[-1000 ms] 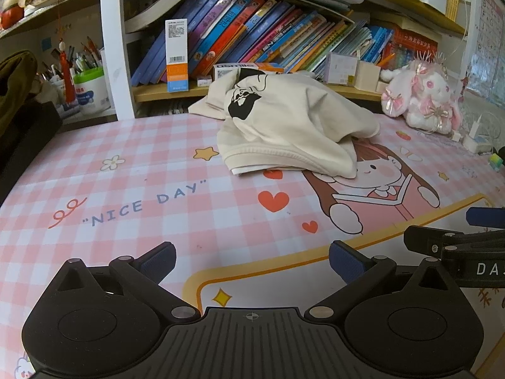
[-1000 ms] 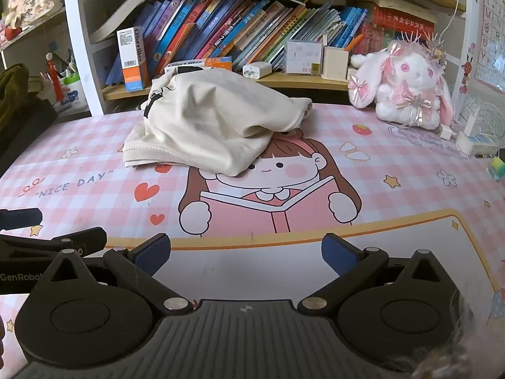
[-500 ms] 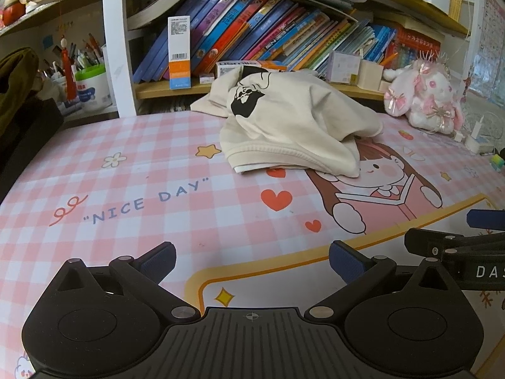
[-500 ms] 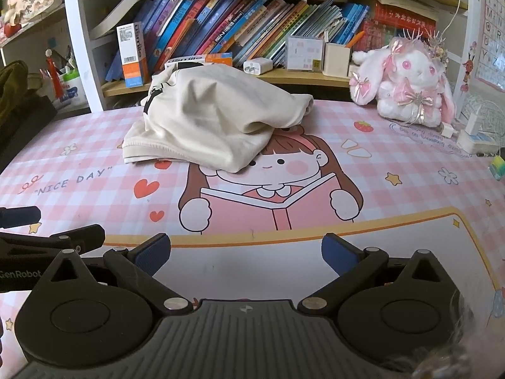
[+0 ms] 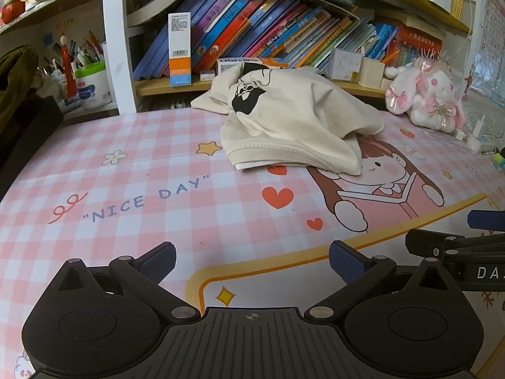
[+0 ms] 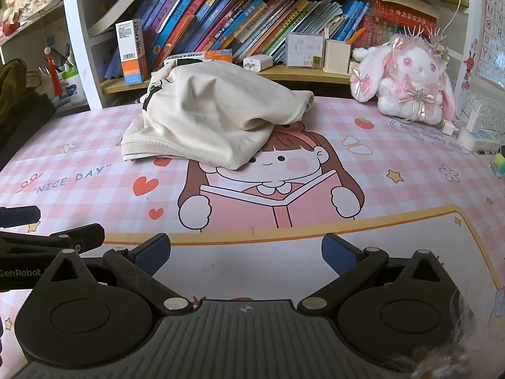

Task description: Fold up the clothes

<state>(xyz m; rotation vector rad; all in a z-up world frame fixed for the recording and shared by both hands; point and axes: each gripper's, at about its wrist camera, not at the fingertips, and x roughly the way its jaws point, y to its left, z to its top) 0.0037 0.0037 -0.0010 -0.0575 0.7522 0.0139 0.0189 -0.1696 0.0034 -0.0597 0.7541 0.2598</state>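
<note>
"NICE DAY" printed on my counter's pink checked mat (image 5: 142, 202). "GenRobot" on my left tool (image 6: 22, 272), seen from the right; "DA" on my right tool (image 5: 483, 273). "usmile" on upright box (image 6: 132, 51). Book spines too small.

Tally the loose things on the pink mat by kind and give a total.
Cream shirt: 1
Plush rabbit: 1
White charger with cable: 1
Small yellow-green block at the right edge: 1
Total: 4
Both hand-held grippers, left and right, are open and hold nothing.
</note>
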